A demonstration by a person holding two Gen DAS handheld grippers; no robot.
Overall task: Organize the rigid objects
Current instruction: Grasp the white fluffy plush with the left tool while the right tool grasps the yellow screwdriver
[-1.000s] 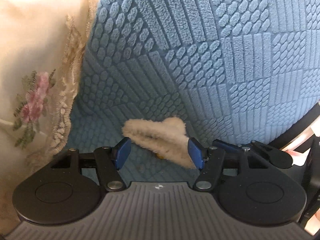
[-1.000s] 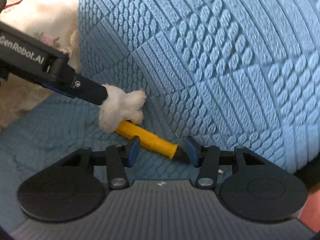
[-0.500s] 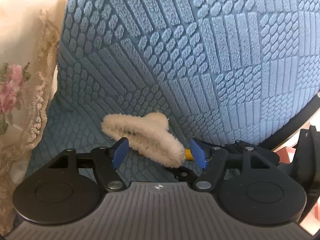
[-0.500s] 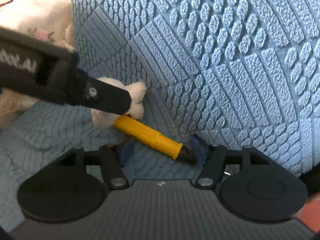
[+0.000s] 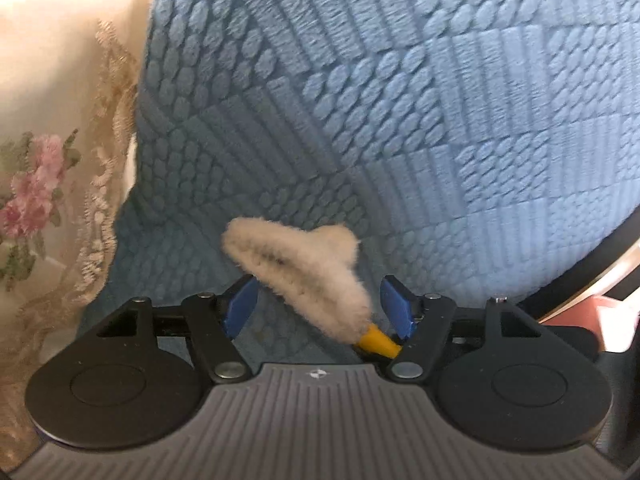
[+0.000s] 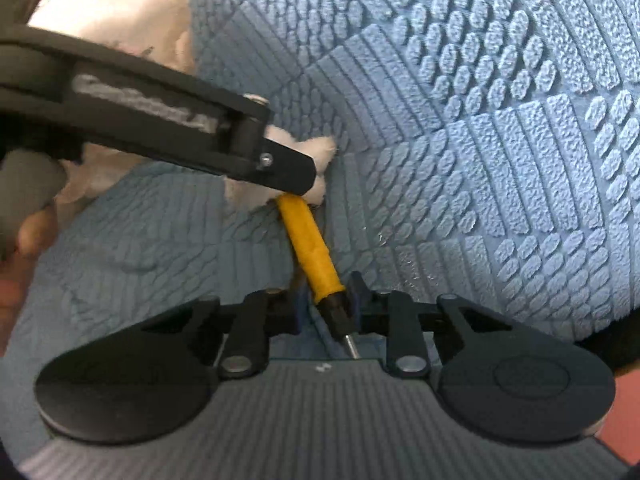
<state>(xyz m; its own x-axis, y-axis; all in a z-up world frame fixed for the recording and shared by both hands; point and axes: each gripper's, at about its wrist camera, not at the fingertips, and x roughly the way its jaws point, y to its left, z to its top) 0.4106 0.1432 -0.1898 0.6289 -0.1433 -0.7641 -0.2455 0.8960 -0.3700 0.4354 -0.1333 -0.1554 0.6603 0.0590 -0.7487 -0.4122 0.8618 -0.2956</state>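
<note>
Covering everything, blue quilted fabric [image 5: 440, 120] beside floral lace cloth [image 5: 44, 184].

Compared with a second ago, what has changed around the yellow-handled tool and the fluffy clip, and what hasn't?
The right gripper has shut on the yellow screwdriver near its dark tip end; earlier its jaws stood open around it. The handle now points up the picture rather than lying across. The left gripper stays open around the fluffy clip, on the blue textured cover.
</note>
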